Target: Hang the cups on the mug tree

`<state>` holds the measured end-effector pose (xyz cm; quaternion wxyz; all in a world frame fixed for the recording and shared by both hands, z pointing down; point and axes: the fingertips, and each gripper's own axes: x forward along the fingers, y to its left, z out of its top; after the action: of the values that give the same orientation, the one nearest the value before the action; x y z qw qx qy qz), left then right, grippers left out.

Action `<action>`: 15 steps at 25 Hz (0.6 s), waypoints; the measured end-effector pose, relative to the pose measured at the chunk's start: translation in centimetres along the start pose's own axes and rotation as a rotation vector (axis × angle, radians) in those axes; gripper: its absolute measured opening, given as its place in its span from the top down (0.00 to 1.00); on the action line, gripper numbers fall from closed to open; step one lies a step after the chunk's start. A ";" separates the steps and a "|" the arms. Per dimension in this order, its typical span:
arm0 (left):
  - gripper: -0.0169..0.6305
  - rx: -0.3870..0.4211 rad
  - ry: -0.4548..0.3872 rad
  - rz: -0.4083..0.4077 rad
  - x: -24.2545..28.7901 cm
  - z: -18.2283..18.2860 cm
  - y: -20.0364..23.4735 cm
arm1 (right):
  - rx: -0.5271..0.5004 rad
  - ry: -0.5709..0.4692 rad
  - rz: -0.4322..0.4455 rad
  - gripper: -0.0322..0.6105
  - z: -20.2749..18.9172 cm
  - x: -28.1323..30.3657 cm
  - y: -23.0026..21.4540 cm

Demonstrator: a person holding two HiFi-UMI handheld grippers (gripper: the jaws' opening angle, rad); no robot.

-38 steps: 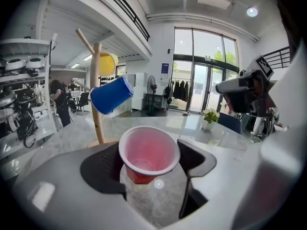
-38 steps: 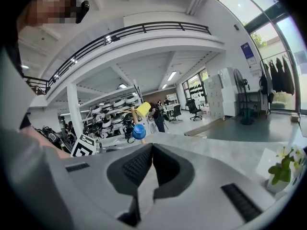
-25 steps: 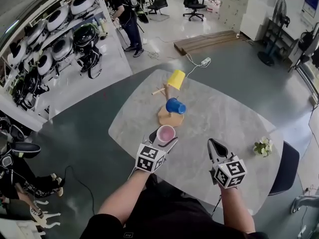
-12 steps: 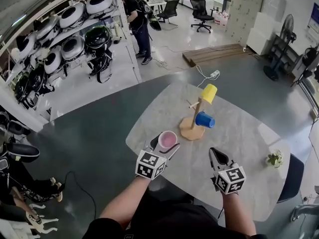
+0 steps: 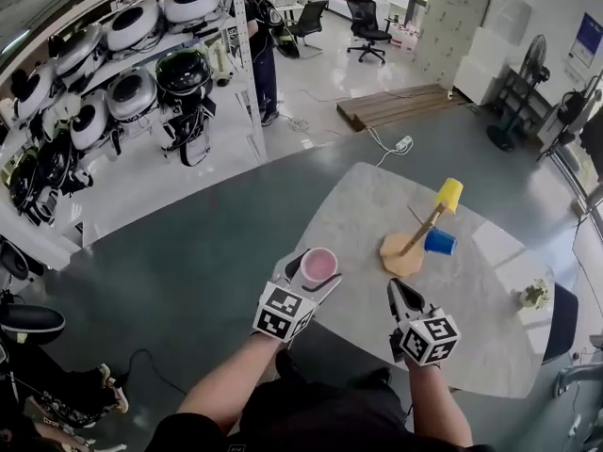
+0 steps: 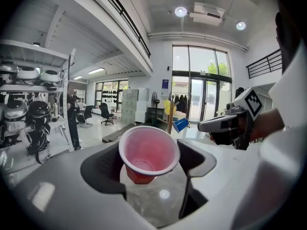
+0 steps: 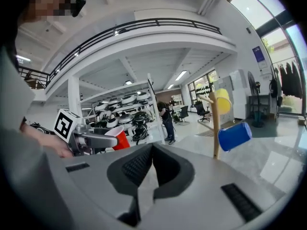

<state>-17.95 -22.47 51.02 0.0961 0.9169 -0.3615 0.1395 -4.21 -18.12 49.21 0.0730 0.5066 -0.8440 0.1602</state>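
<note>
Red cup [image 6: 148,150] clamped in left claw [image 5: 314,273]; right claw [image 7: 151,166] closed, empty; mug tree [image 5: 421,232] well apart.

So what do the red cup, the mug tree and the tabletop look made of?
The red cup looks like thin glossy plastic, light glowing through its wall. The mug tree: pale matte wood, tan. The tabletop: polished stone or laminate, grey veining, reflections.

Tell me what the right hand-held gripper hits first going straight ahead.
Probably the mug tree's base, just ahead of the right hand-held gripper; the post stands right of its line, so it may miss.
</note>
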 end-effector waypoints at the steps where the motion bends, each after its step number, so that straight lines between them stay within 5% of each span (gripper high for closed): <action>1: 0.43 0.003 0.001 -0.013 -0.3 -0.1 0.7 | 0.003 0.000 -0.012 0.93 -0.1 0.5 0.8; 7: 0.43 0.004 0.008 -0.081 -0.3 0.2 2.6 | 0.007 0.042 -0.069 0.93 -1.2 1.0 2.9; 15: 0.43 0.006 -0.021 -0.092 1.8 2.7 1.6 | 0.039 -0.021 -0.171 0.93 -0.7 -2.0 -2.4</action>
<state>-17.27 -25.52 49.21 0.0959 0.9341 -0.3197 0.1264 -1.20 -17.22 49.74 0.0679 0.5795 -0.7953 0.1644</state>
